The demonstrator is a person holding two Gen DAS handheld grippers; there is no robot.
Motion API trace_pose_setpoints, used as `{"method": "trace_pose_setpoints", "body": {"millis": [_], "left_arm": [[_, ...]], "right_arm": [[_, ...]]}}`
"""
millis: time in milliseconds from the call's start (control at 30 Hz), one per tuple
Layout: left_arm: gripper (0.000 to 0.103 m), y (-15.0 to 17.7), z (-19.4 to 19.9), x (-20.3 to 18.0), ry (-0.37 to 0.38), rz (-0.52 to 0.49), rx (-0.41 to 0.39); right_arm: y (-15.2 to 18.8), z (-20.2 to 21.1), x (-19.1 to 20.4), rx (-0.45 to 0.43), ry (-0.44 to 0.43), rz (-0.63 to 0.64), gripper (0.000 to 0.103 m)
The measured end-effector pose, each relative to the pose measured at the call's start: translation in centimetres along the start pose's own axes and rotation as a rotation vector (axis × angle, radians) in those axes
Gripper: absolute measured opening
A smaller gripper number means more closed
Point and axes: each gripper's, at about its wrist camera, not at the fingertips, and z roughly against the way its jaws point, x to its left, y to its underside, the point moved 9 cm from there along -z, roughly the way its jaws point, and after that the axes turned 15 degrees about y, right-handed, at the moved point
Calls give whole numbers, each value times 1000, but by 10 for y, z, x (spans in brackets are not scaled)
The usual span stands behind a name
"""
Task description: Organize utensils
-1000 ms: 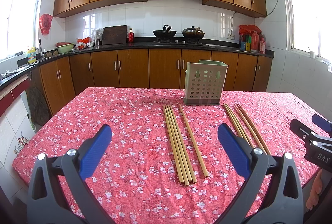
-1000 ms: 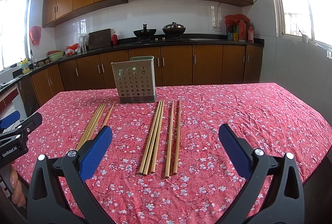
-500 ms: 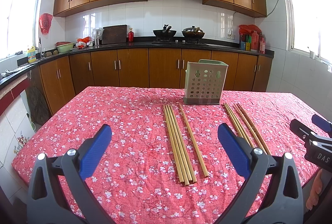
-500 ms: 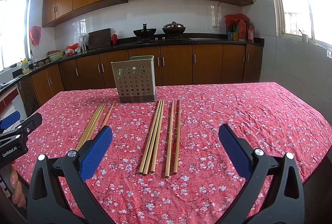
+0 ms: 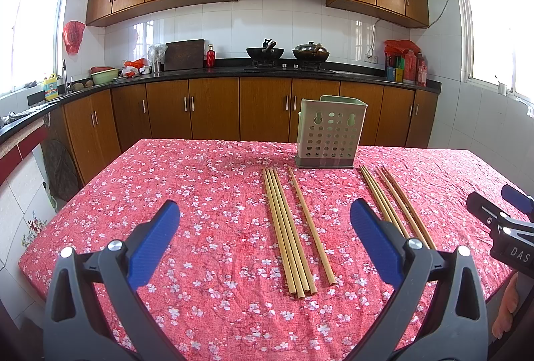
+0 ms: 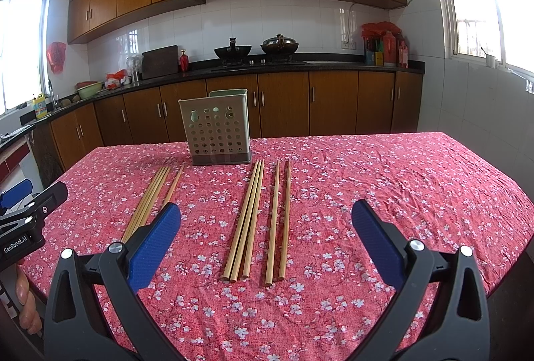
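Observation:
A perforated pale green utensil holder (image 5: 328, 133) (image 6: 217, 127) stands upright at the far side of the table. Two groups of bamboo chopsticks lie flat in front of it: a left group (image 5: 290, 227) (image 6: 147, 200) and a right group (image 5: 393, 204) (image 6: 257, 217). My left gripper (image 5: 263, 227) is open and empty, hovering near the front edge, in line with the left group. My right gripper (image 6: 265, 227) is open and empty, in line with the right group. Each gripper shows at the edge of the other's view.
The table wears a red floral cloth (image 5: 200, 194) (image 6: 383, 180). Its front edge is close below both grippers. Kitchen cabinets, a stove with two woks (image 5: 287, 53) and a counter stand beyond the table.

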Motion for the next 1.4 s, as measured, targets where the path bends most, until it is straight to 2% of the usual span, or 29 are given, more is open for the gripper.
{"method": "trace_pose_setpoints", "body": {"millis": [467,600,700,767,800,867,967,1067,1100,1167,1333,1400], "left_arm": [[99,2,-3,-1,-4,19,17],[99,15,-21,12,-30,44,71],[99,22,-31,21,-35,70,116],[99,26,-37,27,-40,88,147],[99,28,-42,31,-42,102,166],[99,31,-49,36,-37,120,190],[99,35,-60,43,-42,135,226],[97,38,-71,45,-36,138,256],[94,39,-75,44,-29,137,270],[86,44,-83,43,-20,136,302],[58,54,-104,36,48,167,378],[52,58,-111,33,72,164,405]], "right_arm": [[3,-9,-2,21,2,-1,101],[9,-27,-7,92,-7,-30,101],[14,-47,-13,159,18,-36,84],[18,-64,-15,221,45,-25,68],[21,-72,-14,247,44,-19,63],[27,-87,-10,308,29,-11,47],[38,-105,-4,371,21,10,33],[50,-115,2,426,15,31,26],[53,-118,4,445,10,32,24],[61,-125,3,494,4,26,9],[64,-134,-11,498,15,-24,8],[64,-135,-12,497,18,-24,8]]}}
